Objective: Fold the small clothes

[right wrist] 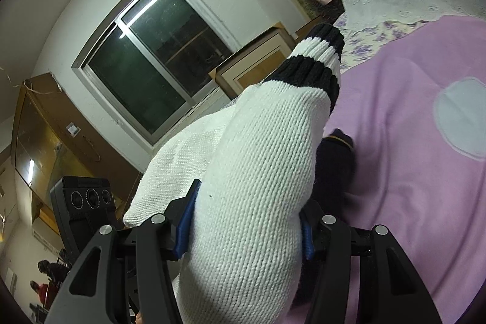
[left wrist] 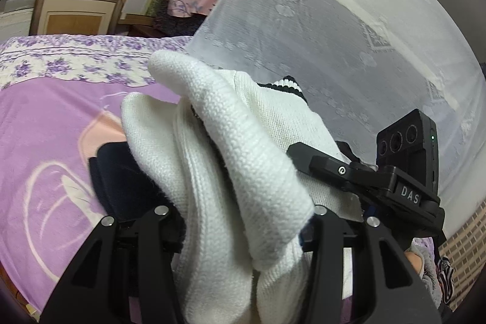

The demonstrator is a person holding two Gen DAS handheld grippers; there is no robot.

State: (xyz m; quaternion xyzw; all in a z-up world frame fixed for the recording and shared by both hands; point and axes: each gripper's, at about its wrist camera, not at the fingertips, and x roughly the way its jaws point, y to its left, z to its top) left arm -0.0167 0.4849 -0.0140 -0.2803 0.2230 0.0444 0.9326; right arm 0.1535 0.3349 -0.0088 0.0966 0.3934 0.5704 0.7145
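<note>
The left gripper clamps bunched white knit sweater above a purple bedspread at nine o'clock; the right gripper pinches its black-striped sleeve, cuff toward one o'clock.

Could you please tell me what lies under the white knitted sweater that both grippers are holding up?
Under the white sweater lies a dark garment on the purple bedspread. The sweater covers most of it, so its shape stays hidden.

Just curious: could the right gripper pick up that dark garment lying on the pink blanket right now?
Probably not: the right gripper is shut on the white sweater, whose bulk fills its jaws and hangs over the dark garment.
</note>
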